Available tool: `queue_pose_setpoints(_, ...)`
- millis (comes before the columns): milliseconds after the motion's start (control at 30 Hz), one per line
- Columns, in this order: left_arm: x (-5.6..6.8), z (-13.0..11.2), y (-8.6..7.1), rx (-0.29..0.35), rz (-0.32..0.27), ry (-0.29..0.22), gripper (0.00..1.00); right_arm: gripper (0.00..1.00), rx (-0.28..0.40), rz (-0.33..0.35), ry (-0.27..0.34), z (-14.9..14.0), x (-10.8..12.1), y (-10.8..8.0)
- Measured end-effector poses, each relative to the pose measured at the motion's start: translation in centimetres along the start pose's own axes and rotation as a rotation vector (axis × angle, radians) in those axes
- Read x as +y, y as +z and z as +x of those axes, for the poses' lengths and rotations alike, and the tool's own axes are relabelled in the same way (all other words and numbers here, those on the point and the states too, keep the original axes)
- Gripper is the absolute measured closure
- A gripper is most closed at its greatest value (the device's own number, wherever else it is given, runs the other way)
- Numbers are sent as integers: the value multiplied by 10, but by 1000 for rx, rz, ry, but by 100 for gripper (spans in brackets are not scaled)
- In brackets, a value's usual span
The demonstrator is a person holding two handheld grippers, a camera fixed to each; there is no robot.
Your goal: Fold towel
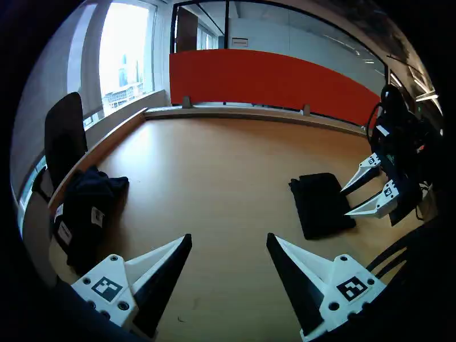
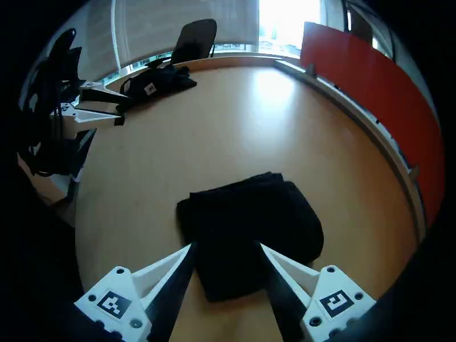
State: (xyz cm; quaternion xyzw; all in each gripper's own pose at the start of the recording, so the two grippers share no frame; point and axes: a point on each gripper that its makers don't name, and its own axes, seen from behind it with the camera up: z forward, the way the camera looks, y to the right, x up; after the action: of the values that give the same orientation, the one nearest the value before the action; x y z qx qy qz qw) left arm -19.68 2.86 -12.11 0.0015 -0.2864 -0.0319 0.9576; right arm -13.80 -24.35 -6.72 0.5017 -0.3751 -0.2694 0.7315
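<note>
A black towel lies folded into a small thick rectangle on the wooden table. My right gripper hovers open over its near edge, fingers spread and not pinching the cloth. In the left gripper view the same towel lies at the right, with the right gripper at its right edge. My left gripper is open above bare table, well away from the towel. In the right gripper view the left gripper is seen at the far left.
A heap of dark cloth with white tags sits at the table's edge near a black chair. An orange partition runs along the far side. Windows are behind it.
</note>
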Motion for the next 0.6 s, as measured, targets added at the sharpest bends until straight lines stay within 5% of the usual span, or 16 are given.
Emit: queue_pose_setpoints(600,4,1,2,-2,-7,15,2,25,-42,-36,67,-43,-9,-10)
